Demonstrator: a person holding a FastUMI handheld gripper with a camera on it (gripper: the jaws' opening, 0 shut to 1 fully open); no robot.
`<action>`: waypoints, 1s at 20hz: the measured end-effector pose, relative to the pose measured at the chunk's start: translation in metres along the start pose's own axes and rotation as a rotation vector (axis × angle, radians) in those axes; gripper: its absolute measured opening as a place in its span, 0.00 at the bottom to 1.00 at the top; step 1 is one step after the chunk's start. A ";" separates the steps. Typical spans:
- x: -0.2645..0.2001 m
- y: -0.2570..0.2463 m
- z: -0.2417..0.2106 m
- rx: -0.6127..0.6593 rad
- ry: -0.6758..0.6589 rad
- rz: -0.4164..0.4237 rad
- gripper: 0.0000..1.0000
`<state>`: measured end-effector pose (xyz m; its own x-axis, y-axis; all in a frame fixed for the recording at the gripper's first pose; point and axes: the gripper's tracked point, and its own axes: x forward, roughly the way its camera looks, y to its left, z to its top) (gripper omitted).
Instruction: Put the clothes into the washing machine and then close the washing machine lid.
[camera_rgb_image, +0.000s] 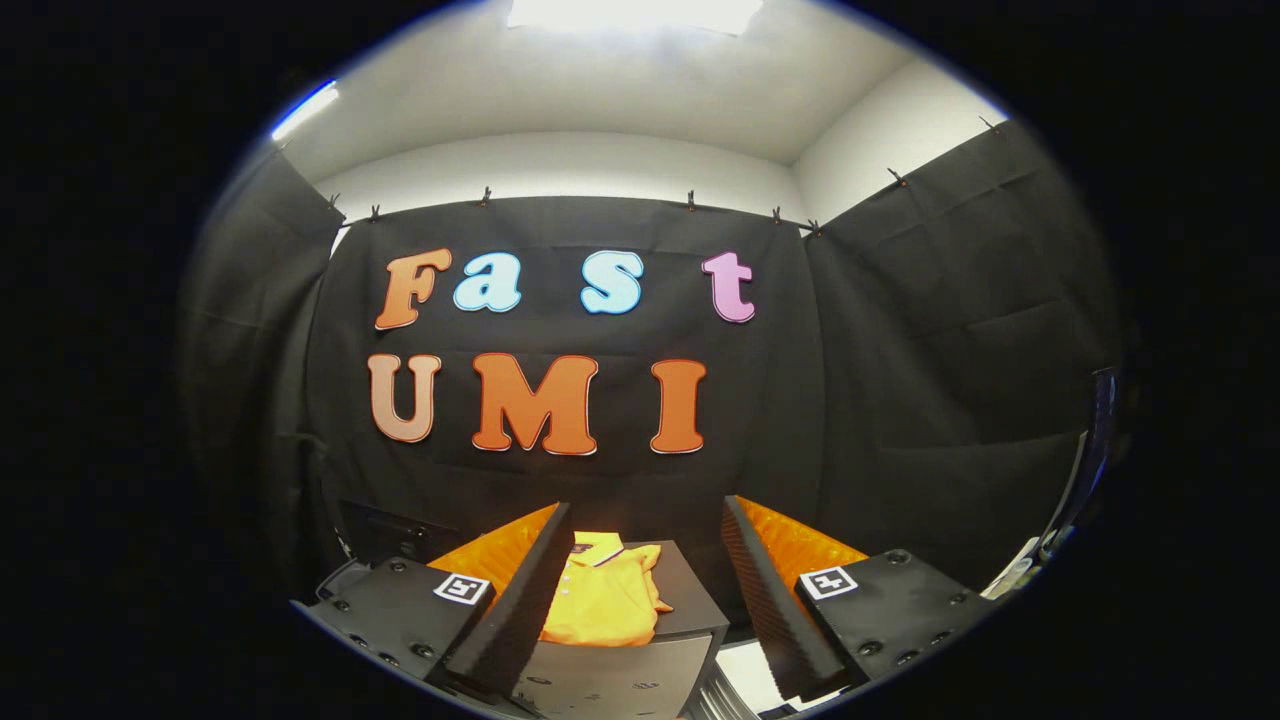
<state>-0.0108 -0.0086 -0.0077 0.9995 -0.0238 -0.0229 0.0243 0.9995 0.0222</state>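
A small yellow-orange polo shirt (605, 595) with a dark-trimmed collar lies flat on a dark box-like stand (690, 600). My gripper (645, 590) hovers above and in front of it, open, with nothing between its fingers. The shirt sits ahead of and below the left finger (520, 600), which covers its left edge; the right finger (770, 600) stands clear of it. A tall dark-rimmed panel (1085, 470) stands upright at the far right; I cannot tell whether it is the washing machine lid.
Black cloth walls close the booth behind and on both sides. A dark device (395, 535) sits low against the back wall, left of the stand. A white surface (750, 675) shows below the right finger.
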 end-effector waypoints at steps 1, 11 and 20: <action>-0.001 -0.001 0.000 0.001 -0.001 -0.001 0.97; 0.000 0.006 -0.002 -0.003 0.004 0.002 0.97; -0.001 0.015 0.000 -0.007 0.005 0.013 0.97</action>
<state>-0.0111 0.0062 -0.0075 0.9996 -0.0111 -0.0272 0.0116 0.9998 0.0160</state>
